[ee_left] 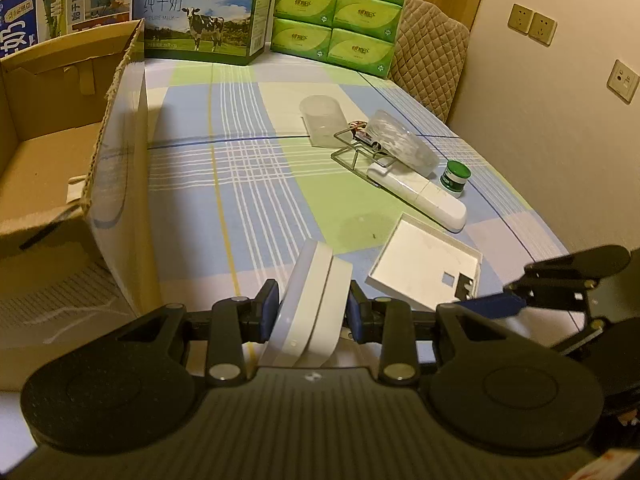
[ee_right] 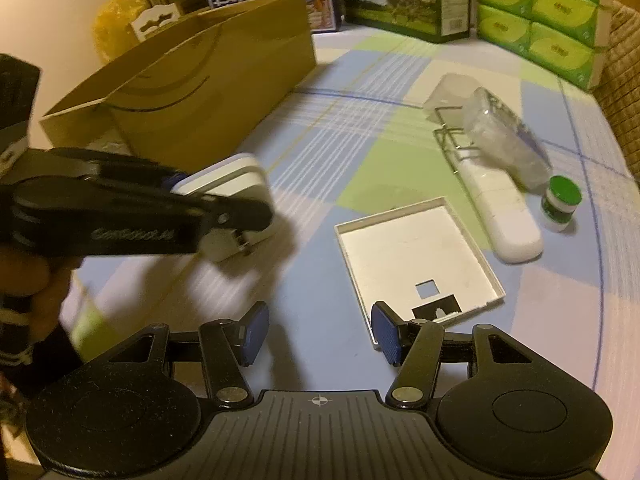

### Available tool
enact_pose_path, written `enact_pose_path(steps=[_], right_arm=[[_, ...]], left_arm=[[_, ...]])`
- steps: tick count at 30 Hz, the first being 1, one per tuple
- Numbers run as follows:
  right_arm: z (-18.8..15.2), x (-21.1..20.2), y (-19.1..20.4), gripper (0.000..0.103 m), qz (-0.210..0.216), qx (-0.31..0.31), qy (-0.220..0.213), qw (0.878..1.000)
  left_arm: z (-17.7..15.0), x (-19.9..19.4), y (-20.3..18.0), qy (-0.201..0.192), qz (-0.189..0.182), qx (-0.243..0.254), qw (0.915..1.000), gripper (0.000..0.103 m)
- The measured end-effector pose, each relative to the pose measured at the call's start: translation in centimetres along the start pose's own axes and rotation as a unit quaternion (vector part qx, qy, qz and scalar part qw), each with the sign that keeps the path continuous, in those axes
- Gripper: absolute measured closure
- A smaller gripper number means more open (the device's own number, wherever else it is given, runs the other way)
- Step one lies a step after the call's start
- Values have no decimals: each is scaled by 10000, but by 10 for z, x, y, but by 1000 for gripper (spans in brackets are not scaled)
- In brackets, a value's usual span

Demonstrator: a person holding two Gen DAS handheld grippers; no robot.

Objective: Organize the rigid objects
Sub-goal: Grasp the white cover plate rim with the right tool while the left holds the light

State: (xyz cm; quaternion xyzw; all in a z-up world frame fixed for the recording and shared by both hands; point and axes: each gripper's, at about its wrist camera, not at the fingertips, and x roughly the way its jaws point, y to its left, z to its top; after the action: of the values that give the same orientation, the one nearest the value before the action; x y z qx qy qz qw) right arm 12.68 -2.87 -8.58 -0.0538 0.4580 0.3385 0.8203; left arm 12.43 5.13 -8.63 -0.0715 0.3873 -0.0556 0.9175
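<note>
My left gripper (ee_left: 310,312), clamped on the white box (ee_left: 310,304), has the open carton (ee_left: 60,152) to its left, while my right gripper (ee_right: 318,334) gapes empty.

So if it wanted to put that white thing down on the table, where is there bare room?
The widest bare stretch of tablecloth lies between the cardboard box and the flat white tray. It is crowded to the right, where the wire rack, plastic bottle, white case and green-capped jar cluster.

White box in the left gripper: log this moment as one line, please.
left gripper: shut on white box | right gripper: open, over flat tray | cardboard box: open, left
</note>
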Motion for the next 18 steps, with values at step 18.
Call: enact_pose_path(steps=[18], right_arm=[[-21, -42, -23, 48, -841, 537, -528, 9936]], left_arm=[[-2, 0, -3, 8, -12, 44, 10000, 73]])
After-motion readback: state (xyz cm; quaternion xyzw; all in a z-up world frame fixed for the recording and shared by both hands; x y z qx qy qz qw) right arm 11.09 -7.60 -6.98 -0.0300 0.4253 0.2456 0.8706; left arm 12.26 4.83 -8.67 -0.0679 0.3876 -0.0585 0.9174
